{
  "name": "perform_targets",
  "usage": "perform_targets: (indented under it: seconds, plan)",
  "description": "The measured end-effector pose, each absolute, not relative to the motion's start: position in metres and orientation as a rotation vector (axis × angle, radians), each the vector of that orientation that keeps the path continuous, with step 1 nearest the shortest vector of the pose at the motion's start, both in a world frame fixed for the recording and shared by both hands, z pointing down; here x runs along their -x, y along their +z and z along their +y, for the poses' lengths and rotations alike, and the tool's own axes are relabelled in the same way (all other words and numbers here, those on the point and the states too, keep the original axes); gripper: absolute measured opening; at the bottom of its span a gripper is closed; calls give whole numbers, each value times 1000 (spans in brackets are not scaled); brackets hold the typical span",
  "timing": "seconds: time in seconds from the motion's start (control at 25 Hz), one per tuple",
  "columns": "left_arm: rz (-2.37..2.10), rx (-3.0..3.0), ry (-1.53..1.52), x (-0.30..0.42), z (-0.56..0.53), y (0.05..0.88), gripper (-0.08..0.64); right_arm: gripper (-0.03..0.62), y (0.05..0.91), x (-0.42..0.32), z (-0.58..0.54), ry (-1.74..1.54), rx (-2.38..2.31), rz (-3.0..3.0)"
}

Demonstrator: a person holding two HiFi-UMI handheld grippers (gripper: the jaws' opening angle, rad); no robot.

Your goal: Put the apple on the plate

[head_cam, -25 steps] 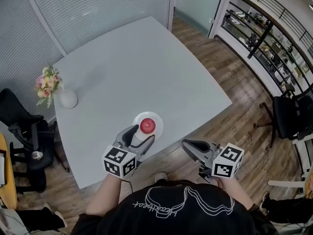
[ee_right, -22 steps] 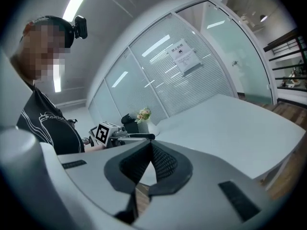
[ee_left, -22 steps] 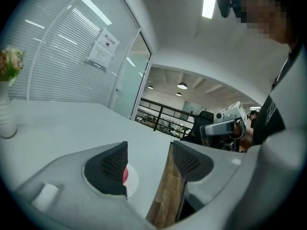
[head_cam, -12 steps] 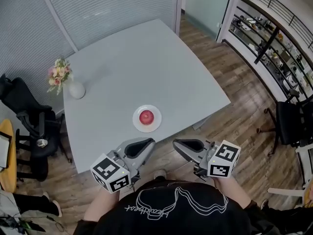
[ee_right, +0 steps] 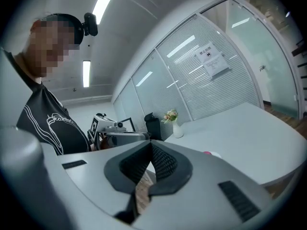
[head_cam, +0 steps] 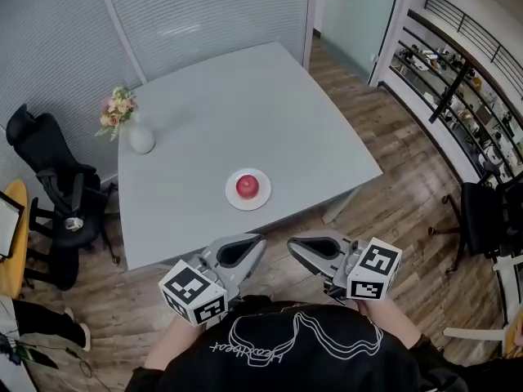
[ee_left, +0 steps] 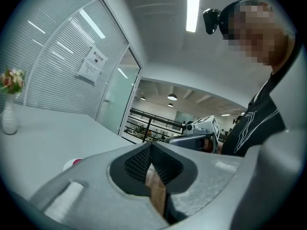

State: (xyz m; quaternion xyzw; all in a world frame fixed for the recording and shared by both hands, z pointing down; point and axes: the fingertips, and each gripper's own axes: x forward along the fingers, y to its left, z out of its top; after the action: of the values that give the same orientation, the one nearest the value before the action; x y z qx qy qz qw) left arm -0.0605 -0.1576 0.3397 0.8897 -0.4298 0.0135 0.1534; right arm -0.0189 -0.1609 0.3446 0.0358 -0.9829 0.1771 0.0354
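Observation:
A red apple (head_cam: 248,186) sits on the small white plate (head_cam: 233,199) near the front edge of the grey table (head_cam: 245,104). My left gripper (head_cam: 260,241) is shut and empty. It hangs off the table's near edge, in front of the person's chest. My right gripper (head_cam: 291,244) is shut and empty too, and its tip faces the left one across a small gap. In the left gripper view the jaws (ee_left: 151,145) meet, and a bit of the plate with the apple (ee_left: 73,163) peeps over them. In the right gripper view the jaws (ee_right: 151,143) are pressed together.
A white vase with flowers (head_cam: 139,137) stands at the table's far left corner. A black office chair (head_cam: 57,190) is left of the table and another chair (head_cam: 482,211) is at the right. Wooden floor surrounds the table, and glass walls with blinds lie beyond.
The left gripper has drawn back from the apple on the plate and its jaws have shut. Both grippers have pulled off the table toward the person. The apple stays on the plate.

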Motion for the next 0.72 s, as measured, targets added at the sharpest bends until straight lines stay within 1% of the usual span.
perform_targets:
  seconds: [0.52,0.72]
  plan:
    - [-1338,-2574,76,37,-129,334,14,6,335,0,-137,479,-74,-3041]
    - [-1416,-2514,-23,46,-123,332,14,6,339,-5,-129,472,-64,-3027]
